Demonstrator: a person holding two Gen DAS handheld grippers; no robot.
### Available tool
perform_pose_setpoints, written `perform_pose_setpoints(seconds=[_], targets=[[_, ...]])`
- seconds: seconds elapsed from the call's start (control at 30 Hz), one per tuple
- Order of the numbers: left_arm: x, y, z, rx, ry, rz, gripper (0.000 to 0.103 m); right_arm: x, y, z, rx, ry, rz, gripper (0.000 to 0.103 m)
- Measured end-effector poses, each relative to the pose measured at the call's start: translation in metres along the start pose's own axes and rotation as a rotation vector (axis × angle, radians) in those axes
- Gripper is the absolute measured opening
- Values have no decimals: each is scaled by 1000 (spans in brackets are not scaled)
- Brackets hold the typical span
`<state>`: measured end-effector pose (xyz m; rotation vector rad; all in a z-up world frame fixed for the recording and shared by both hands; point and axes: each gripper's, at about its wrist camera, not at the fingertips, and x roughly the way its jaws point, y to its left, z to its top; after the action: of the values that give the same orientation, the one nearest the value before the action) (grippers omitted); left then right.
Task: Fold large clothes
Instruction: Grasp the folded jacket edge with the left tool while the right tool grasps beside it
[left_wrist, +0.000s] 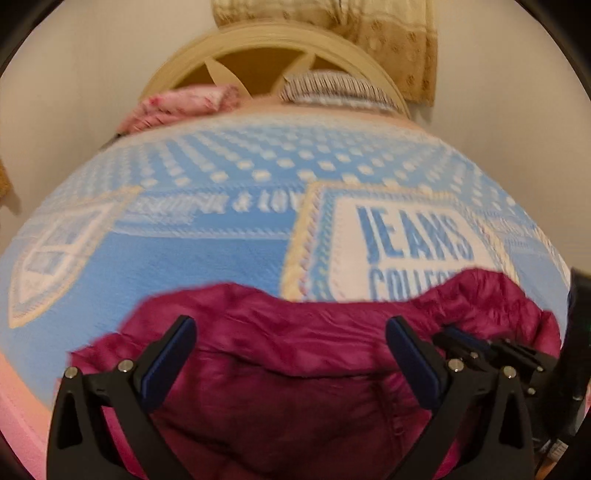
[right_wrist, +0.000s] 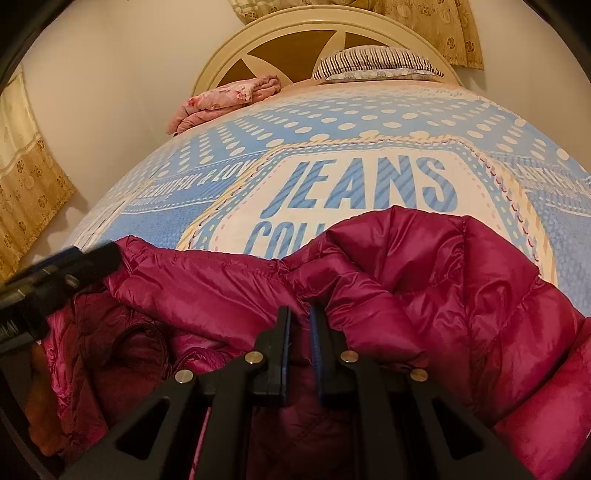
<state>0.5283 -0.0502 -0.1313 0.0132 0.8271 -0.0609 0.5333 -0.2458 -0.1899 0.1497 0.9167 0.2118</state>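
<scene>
Pinching a fold of the jacket (right_wrist: 424, 280), the right gripper (right_wrist: 300, 325) shows its fingers nearly together on the fabric. We find the left gripper (left_wrist: 291, 332) spread wide above the jacket, gripping nothing. The jacket is magenta, glossy, quilted and puffy, rumpled on the blue dotted bedspread (right_wrist: 332, 118) lettered JEANS.

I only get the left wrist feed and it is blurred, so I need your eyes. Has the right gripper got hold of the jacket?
Observer: Yes. The right gripper is nearly closed, pinching a fold of the magenta jacket.
Operator: What is left of that pinch?
Observer: A darker quilted lining lies exposed there.
Operator: The pillow?
Observer: The striped pillow leans against the headboard.
</scene>
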Motion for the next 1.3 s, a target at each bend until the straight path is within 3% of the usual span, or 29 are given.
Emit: perform_pose_setpoints(seconds=[0.1, 0.27, 0.67, 1.3], targets=[[28, 2, -11, -9, 73, 50, 103, 0, 0, -1, -2, -1, -3, 10], [44, 16, -17, -65, 118, -3, 103, 1, 0, -1, 0, 2, -1, 10], [47, 8, -19, -29, 122, 51, 103, 2, 7, -1, -35, 8, -46, 10], [49, 8, -18, -27, 121, 50, 103, 3, 9, -1, -56, 13, -76, 10]])
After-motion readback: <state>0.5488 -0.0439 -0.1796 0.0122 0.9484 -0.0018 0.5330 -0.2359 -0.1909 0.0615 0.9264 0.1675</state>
